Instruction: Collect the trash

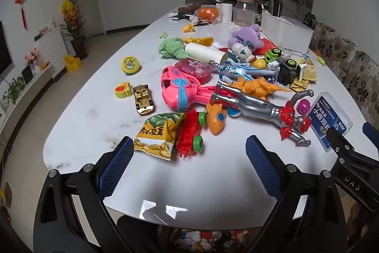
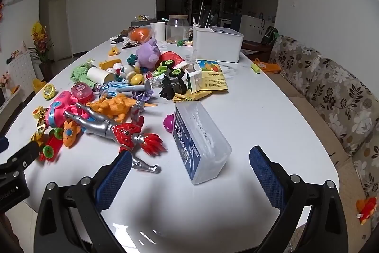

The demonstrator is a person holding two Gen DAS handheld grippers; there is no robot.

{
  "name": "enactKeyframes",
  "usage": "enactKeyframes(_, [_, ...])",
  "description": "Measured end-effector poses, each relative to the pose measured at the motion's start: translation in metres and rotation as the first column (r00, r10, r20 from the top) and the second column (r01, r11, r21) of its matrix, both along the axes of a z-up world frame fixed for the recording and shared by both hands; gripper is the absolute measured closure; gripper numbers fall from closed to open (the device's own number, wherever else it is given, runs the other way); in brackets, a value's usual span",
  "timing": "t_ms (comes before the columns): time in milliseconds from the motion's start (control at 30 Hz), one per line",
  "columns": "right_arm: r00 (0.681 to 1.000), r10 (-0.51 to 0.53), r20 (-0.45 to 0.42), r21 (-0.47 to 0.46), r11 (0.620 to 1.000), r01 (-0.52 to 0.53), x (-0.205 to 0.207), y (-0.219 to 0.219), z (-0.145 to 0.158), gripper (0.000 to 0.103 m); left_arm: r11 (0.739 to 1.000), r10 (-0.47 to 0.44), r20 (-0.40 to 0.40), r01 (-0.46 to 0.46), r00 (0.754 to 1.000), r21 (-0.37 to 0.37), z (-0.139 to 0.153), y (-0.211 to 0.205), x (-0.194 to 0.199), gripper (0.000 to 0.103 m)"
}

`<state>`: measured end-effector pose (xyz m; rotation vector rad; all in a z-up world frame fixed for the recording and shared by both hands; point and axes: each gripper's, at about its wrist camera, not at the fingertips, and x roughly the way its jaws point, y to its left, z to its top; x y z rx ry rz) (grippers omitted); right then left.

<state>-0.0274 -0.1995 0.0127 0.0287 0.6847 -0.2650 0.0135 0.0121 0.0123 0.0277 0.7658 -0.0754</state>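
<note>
Left gripper [image 1: 187,166] jaws wide, empty, above bare near rim of white table [image 1: 78,132], snack wrapper [image 1: 158,134] just beyond, right gripper [image 2: 191,176] likewise spread, clear box [image 2: 201,141] ahead.

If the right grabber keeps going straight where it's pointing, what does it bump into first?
Probably the clear plastic box with the blue label. It lies on the white table just ahead of the open right gripper, between its fingers' line. Depth is hard to judge.
</note>
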Motion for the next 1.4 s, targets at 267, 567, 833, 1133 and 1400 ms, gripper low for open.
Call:
enactKeyframes(267, [1.0, 0.008, 0.002, 0.028, 1.0, -0.008, 0.0, -0.003, -0.001, 0.005, 1.0, 0.016, -0.005, -0.016, 1.0, -0.016, -0.001, 0.001, -0.002, 0.01])
enactKeyframes(567, [1.0, 0.004, -0.009, 0.024, 1.0, -0.004, 0.001, -0.004, -0.002, 0.005, 1.0, 0.017, -0.008, -0.017, 1.0, -0.003, -0.004, -0.002, -0.005, 0.01])
enactKeyframes(833, [0.999, 0.019, -0.031, 0.009, 1.0, -0.019, 0.002, -0.004, -0.006, 0.005, 0.999, 0.025, -0.019, -0.025, 0.999, 0.02, -0.008, -0.002, -0.006, 0.01])
enactKeyframes(1133, [0.999, 0.03, -0.027, 0.018, 0.999, -0.03, 0.001, -0.004, -0.006, 0.005, 0.999, 0.034, -0.033, -0.034, 0.999, 0.029, -0.012, -0.002, -0.004, 0.01])
enactKeyframes(1400, [0.999, 0.046, -0.027, 0.058, 0.997, -0.044, 0.0, -0.009, -0.007, 0.005, 0.999, 0.024, -0.038, -0.023, 0.999, 0.027, -0.015, -0.006, -0.007, 0.01])
